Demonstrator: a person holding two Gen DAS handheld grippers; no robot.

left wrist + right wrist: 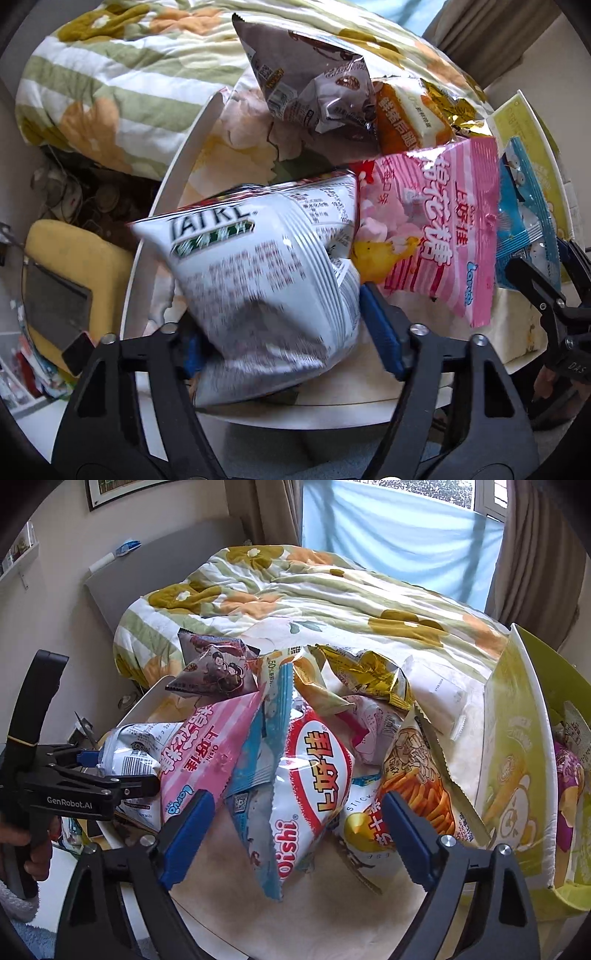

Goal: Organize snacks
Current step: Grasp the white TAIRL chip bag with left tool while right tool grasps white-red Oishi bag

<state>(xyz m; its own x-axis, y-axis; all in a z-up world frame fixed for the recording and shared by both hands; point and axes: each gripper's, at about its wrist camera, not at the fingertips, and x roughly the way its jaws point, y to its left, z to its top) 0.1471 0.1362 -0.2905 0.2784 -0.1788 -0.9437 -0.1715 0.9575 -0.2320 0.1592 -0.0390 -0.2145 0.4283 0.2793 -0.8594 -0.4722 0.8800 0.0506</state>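
The left gripper (280, 332) clamps a white TAIRE bag (258, 273) at the table's (347, 402) seven-o'clock edge — a pink marshmallow bag (436, 229) lies just beside it at three o'clock. The right gripper (295, 834) hangs wide, jaws flanking a red-and-white Oishi bag (314, 782) in the snack heap — touching nothing.

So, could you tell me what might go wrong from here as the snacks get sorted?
1. The left gripper pinches the puffy white bag near the table's edge; squeezing could burst it, or it could slip and drop off the edge.
2. The pink bag leans on the white bag, so lifting may tip it.
3. The right gripper, jaws open, faces overlapping packets and may catch the blue packet along with the Oishi bag.
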